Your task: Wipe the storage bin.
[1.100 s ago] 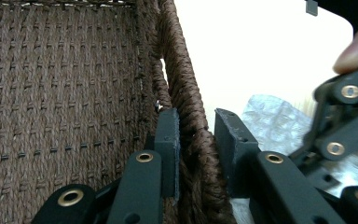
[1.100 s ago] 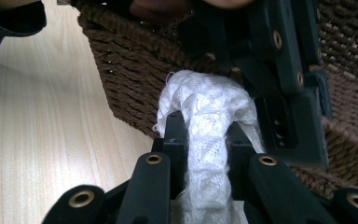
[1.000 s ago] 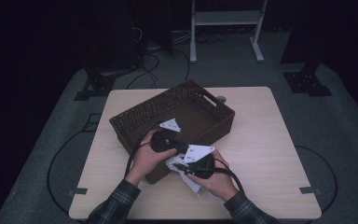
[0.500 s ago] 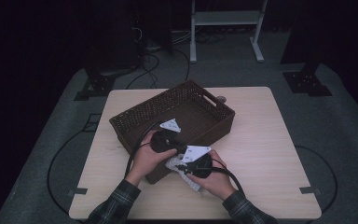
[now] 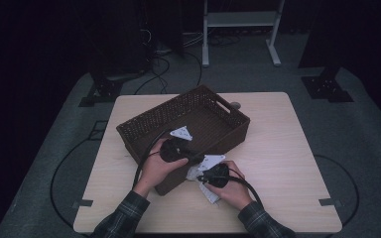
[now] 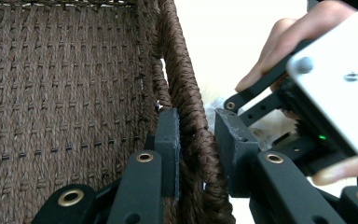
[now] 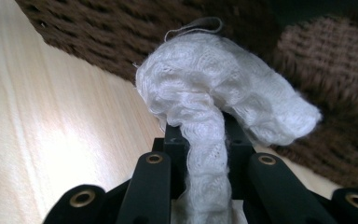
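The left hand-held gripper [image 6: 193,140] pinches the near wall of the woven basket [image 5: 144,121], steadying it on the worktop [image 5: 287,163]. The right hand-held gripper [image 7: 204,140] is clamped on a bunched white cloth [image 7: 214,93] just outside that wall. Next, I'd guess, it must lift the cloth over the rim and let go inside.

Basket [image 5: 178,130] sits mid-table [image 5: 287,148], angled, its long axis running from near-left to far-right. A small round thing [image 5: 235,105] lies on the table just behind its far corner. My left gripper [image 6: 196,140] straddles the near wall: one jaw inside the basket, the other outside, wall between them. My right gripper [image 5: 209,174] is just right of the left one, outside the basket, at the near wall. Cloth [image 7: 214,98] sits between its jaws and bunches beyond the tips, against the wall's outer face, above the table. Stand [image 5: 238,29] is on the floor behind the table.
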`<action>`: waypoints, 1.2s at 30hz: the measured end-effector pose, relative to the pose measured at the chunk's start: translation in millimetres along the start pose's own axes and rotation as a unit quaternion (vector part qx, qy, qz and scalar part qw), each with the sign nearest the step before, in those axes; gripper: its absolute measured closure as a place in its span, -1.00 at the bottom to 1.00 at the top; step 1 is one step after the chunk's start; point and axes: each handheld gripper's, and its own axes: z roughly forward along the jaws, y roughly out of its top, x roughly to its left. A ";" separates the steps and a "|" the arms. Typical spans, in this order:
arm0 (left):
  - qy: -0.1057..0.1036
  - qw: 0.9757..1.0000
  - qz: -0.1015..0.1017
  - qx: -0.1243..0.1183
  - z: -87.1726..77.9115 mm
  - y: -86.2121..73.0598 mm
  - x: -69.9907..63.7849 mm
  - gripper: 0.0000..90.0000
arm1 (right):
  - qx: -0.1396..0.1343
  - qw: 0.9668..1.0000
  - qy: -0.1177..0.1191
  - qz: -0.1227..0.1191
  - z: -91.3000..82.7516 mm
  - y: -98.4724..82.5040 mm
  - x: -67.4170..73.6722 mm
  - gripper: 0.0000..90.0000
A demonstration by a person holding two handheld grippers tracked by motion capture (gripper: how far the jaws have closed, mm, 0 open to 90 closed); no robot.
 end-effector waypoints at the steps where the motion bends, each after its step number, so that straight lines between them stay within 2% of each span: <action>1: 0.000 1.000 0.000 0.000 0.0 0.0 0.0 0.57 | 0.001 1.000 0.001 0.004 0.7 -1.0 -0.4 0.69; 5: 0.000 1.000 -0.001 0.000 -0.1 0.0 0.1 0.57 | 0.004 1.000 -0.002 -0.003 1.7 -1.1 2.3 0.69; 8: -0.001 1.000 -0.001 0.000 0.0 0.0 0.1 0.57 | 0.002 1.000 0.004 -0.010 2.1 0.0 7.4 0.69; 13: 0.000 1.000 0.000 0.000 0.0 0.0 0.1 0.57 | -0.009 1.000 0.021 -0.008 1.1 4.8 16.5 0.69; 16: 0.000 1.000 0.000 0.000 0.0 0.0 0.3 0.57 | -0.029 0.999 0.036 -0.003 -1.8 10.6 21.0 0.68; 17: -0.001 1.000 0.001 0.002 -0.3 0.1 0.6 0.57 | -0.032 0.999 0.033 -0.014 -4.0 13.1 21.2 0.68; 18: -0.001 1.000 0.001 0.002 -0.2 0.2 0.5 0.57 | -0.038 0.999 0.039 -0.004 -4.9 14.9 24.0 0.68; 20: -0.001 1.000 0.001 0.002 -0.3 0.2 0.7 0.57 | -0.040 0.998 0.037 -0.019 -6.6 16.8 23.6 0.68; 27: 0.000 1.000 0.002 0.002 -0.3 0.1 0.6 0.57 | -0.069 0.996 0.049 -0.016 -17.3 28.1 29.4 0.68; 36: 0.000 1.000 0.001 -0.001 0.1 -0.1 0.6 0.58 | -0.091 0.994 0.055 -0.029 -28.9 40.6 36.3 0.68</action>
